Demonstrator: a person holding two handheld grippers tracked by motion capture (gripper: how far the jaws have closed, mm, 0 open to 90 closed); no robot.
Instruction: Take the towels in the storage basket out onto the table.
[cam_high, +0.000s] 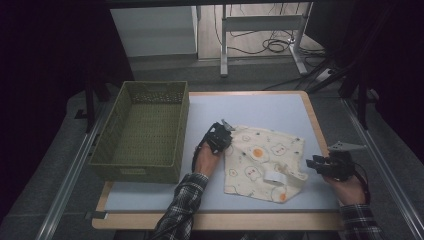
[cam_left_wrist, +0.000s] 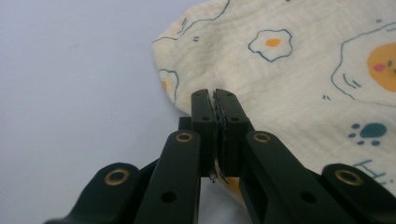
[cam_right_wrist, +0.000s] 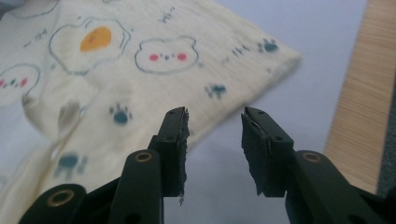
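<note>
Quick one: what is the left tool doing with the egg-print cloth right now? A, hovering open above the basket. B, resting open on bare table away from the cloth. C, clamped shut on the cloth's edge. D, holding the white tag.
C: in the left gripper view the left tool has its jaws pressed together on the edge of the cloth, beside the pale table.

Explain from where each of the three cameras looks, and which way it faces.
High view: above the table, looking down on basket and cloth; forearms, both grippers show.
Left gripper view: rides the left gripper, shut on the cloth edge.
Right gripper view: rides the right gripper, open beside the cloth.
All share the cloth.
</note>
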